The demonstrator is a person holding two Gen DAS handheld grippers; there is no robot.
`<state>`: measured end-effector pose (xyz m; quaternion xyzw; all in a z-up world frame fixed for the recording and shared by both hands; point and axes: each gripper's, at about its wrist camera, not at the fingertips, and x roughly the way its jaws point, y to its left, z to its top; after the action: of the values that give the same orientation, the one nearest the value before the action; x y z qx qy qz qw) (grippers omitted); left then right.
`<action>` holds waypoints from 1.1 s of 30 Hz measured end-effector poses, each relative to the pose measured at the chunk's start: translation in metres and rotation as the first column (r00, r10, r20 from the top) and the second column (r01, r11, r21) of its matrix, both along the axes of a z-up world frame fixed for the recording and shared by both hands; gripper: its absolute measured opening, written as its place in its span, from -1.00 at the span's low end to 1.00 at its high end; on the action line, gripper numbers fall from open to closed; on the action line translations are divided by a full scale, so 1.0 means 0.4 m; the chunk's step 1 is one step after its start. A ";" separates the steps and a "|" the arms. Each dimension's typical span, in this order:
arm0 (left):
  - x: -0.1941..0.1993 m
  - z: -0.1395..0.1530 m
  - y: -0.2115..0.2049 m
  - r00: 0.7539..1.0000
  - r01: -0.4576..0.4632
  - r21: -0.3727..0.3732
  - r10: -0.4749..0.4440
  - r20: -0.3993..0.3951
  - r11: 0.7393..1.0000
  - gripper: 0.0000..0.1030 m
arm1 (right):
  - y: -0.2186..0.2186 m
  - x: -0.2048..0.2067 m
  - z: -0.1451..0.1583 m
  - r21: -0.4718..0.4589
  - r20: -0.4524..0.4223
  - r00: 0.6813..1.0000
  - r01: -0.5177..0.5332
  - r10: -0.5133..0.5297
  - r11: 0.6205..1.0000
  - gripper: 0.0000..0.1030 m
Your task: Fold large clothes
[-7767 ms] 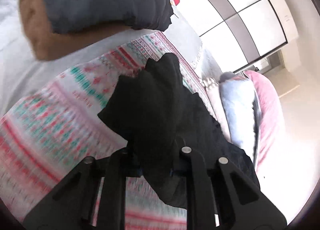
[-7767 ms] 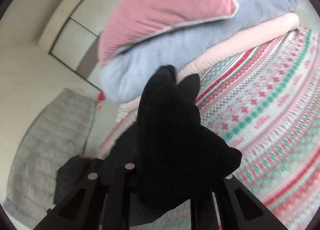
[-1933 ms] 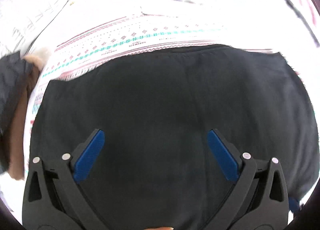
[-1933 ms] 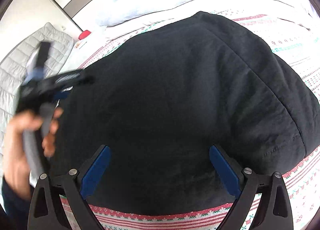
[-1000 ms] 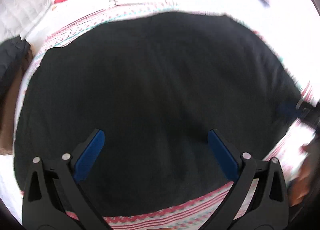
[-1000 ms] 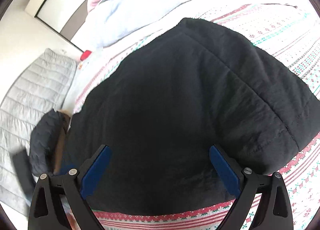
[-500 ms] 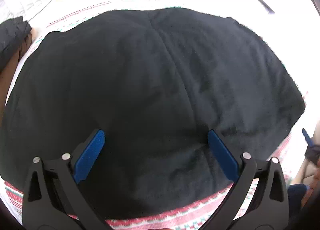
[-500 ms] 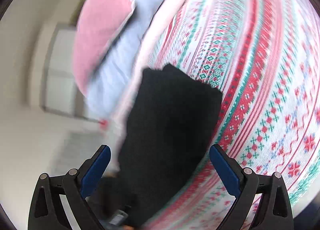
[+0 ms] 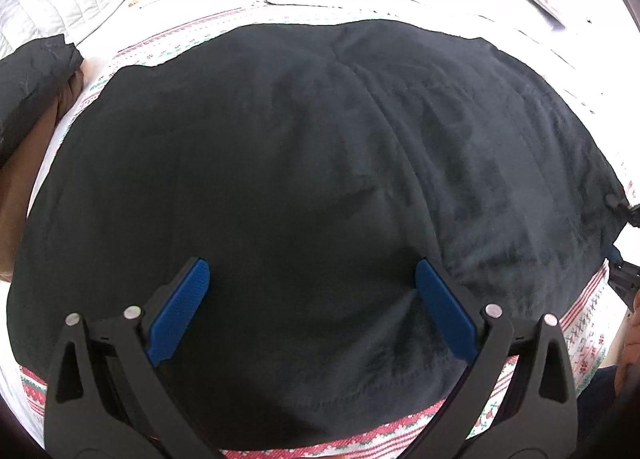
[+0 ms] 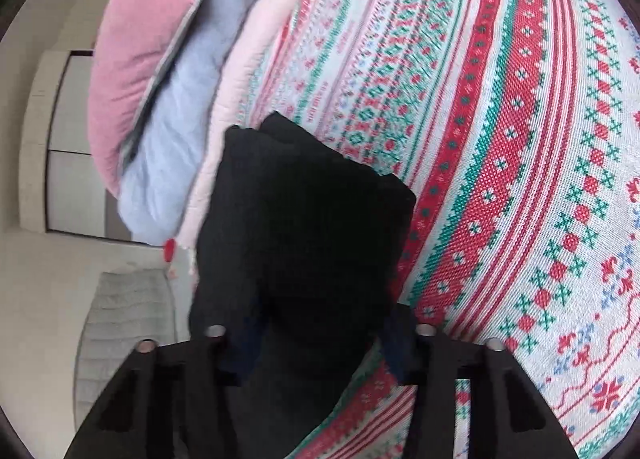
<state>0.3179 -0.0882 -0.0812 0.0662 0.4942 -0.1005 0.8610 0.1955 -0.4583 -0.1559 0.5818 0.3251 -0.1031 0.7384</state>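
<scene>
Now the right gripper (image 10: 316,343) has just been closing, and its jaws sit on a bunched edge of the black garment (image 9: 304,187), fabric between them; half a second ago they were spread wide with nothing inside. The left gripper (image 9: 312,299) is spread, hovering over the garment's near part, nothing held. The garment lies flat, already folded, on the patterned bed cover (image 10: 520,139), beside the pillows (image 10: 160,91). My read: the right side grab is made, so the next fold can start.
</scene>
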 end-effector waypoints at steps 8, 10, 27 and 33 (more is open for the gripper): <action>-0.002 0.002 0.005 1.000 0.000 0.001 0.000 -0.003 1.000 1.00 | -0.016 0.028 -0.048 0.079 0.016 1.000 -0.014 0.012 0.997 -0.19; 0.000 0.003 0.004 1.000 -0.002 -0.002 0.002 -0.005 1.000 1.00 | -0.016 0.037 -0.045 0.085 0.020 1.000 -0.017 0.015 0.996 -0.19; 0.006 0.000 0.004 1.000 -0.015 -0.001 0.015 -0.013 1.000 1.00 | 0.091 0.052 0.133 -0.291 0.153 0.975 -0.114 0.164 0.950 -0.59; 0.017 -0.002 0.005 1.000 -0.017 -0.008 0.017 -0.027 1.000 1.00 | 0.140 0.039 0.184 -0.409 0.194 0.953 -0.138 0.233 0.902 -0.59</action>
<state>0.3247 -0.0862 -0.0820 0.0572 0.5057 -0.0961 0.8555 0.2110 -0.4023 -0.0822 0.3972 0.2615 -0.0242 0.8794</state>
